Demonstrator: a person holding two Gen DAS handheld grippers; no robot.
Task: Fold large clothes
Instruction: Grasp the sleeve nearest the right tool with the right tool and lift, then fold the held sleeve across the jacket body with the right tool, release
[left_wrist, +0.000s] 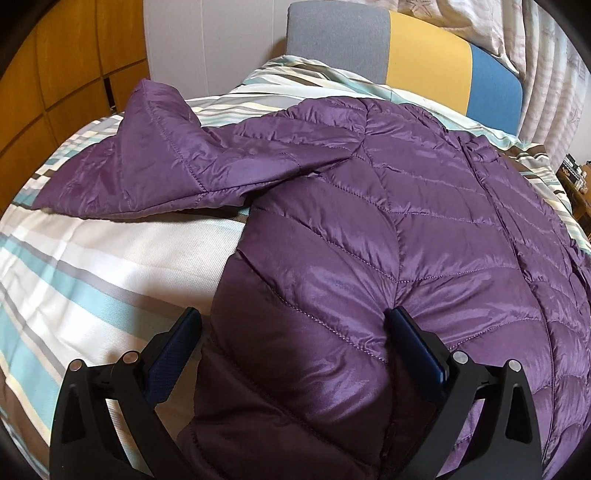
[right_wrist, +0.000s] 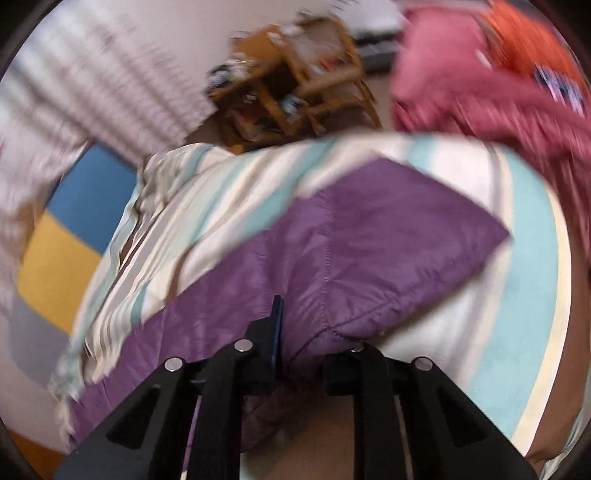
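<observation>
Purple jacket spread on the striped bed, folding barely begun.

Left wrist view: the left gripper (left_wrist: 293, 325) stood wide apart astride the jacket (left_wrist: 369, 229) hem, one sleeve (left_wrist: 147, 166) lying out ahead to its left. Right wrist view, blurred: the right gripper (right_wrist: 314, 332) looked clenched on the other sleeve (right_wrist: 369, 236). No readable labels.

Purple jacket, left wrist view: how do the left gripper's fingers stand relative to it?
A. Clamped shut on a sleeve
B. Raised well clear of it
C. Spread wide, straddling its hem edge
C: the left gripper is open, its fingers astride the purple jacket.
</observation>
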